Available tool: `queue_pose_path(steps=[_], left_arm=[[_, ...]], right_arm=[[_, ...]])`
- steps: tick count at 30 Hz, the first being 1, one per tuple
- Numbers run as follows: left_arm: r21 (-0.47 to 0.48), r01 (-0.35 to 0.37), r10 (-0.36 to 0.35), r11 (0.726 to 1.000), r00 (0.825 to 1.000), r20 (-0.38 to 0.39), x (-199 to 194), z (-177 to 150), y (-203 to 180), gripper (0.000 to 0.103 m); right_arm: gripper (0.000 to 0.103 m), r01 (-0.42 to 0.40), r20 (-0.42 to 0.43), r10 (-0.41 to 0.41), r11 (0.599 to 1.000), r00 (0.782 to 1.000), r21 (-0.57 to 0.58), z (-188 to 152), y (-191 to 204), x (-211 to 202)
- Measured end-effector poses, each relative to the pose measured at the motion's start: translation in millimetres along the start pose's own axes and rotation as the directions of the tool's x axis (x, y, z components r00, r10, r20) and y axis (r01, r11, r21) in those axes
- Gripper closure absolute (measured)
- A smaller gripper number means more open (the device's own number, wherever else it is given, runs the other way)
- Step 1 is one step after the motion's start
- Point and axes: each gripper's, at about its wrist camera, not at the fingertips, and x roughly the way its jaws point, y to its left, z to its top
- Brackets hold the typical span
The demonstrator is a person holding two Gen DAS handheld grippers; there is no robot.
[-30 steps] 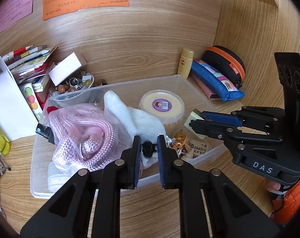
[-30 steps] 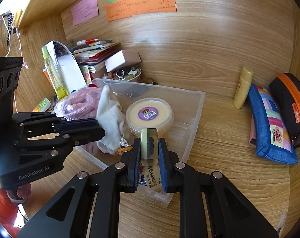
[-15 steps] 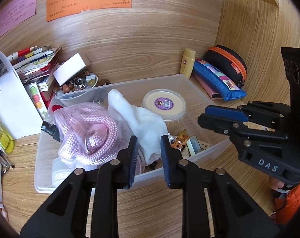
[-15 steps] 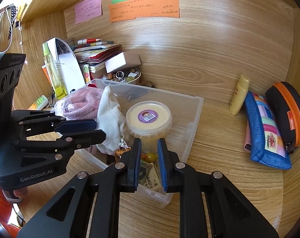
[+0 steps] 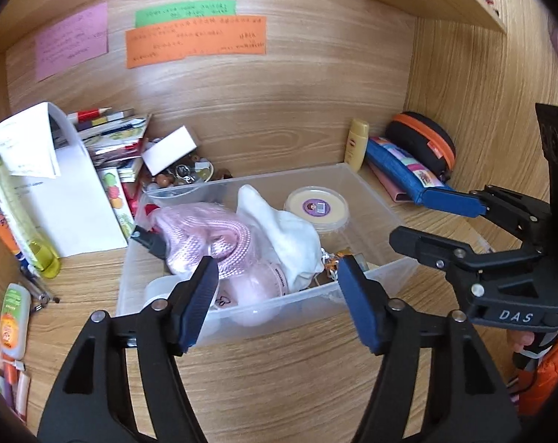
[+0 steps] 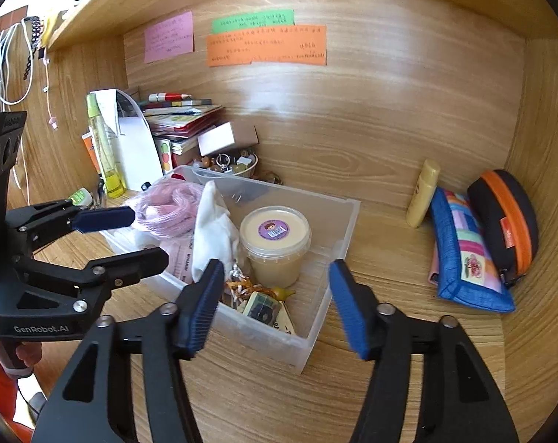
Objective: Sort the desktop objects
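Observation:
A clear plastic bin [image 5: 375, 273] [image 6: 338, 221] stands on the wooden desk. It holds a pink rope bundle [image 5: 205, 236], a white cloth [image 5: 286, 236], a lidded cream tub [image 5: 317, 208] [image 6: 275, 230], an eraser [image 6: 264, 308] and small trinkets. My left gripper [image 5: 277, 301] is open and empty, in front of the bin's near wall. My right gripper [image 6: 275, 308] is open and empty, above the bin's near corner. Each gripper shows in the other's view.
A blue pencil case [image 6: 467, 254], a black-orange case [image 6: 507, 217] and a yellow tube [image 6: 423, 193] lie right of the bin. Books [image 6: 179, 118], a white box [image 6: 223, 138], a bowl of beads [image 5: 183, 177] and a yellow bottle [image 5: 20, 214] crowd the left. Sticky notes hang on the back wall.
Both grippers opened wide and pulled back from the bin. The right one let go of the eraser, which now lies in the bin. The left one released a small black thing.

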Motion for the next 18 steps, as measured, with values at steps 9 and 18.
queue_pose_path(steps=[9,18], left_arm=[[-0.056,-0.052,0.055,0.997,0.997,0.055,-38,-7,15,0.009],[-0.117,-0.125,0.135,0.985,0.987,0.087,-76,-19,22,0.006]], right_arm=[[0.02,0.036,0.047,-0.035,0.999,0.998,-0.031,-1,18,-28],[0.006,0.053,0.078,-0.052,0.999,0.996,-0.007,-10,26,-59]])
